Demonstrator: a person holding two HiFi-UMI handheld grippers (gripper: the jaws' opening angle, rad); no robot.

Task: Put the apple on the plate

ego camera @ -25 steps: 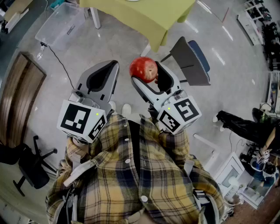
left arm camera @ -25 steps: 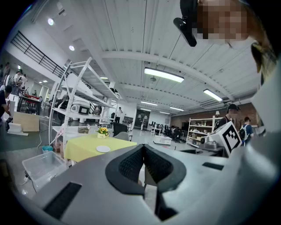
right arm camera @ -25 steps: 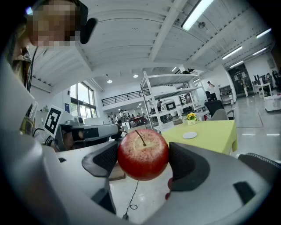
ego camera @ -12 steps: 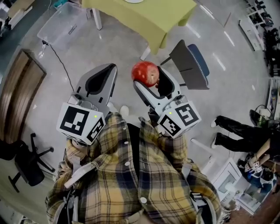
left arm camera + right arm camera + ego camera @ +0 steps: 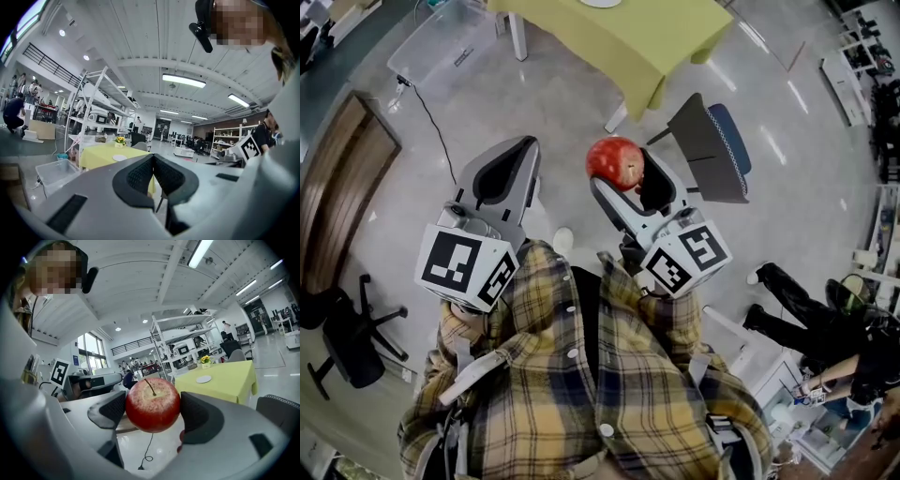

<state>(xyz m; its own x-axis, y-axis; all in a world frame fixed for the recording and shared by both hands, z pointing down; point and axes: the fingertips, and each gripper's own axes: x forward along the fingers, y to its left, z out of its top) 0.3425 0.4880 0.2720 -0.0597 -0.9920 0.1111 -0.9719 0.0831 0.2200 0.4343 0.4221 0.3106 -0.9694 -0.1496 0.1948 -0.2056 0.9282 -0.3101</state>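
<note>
Open workshop, glossy grey floor (image 5: 572, 103). Right gripper (image 5: 628, 174) clamps a red apple (image 5: 615, 161) in mid-air, well apart from the white plate (image 5: 204, 379) on the yellow table (image 5: 229, 378); left gripper (image 5: 528, 148) jaws meet, empty

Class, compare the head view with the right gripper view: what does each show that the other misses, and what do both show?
Only the head view shows the black office chair and the clear plastic bin on the floor. Only the right gripper view shows the ceiling lights, the white shelving rack and the flowers. Both show the red apple clamped in the right gripper and the yellow table.
</note>
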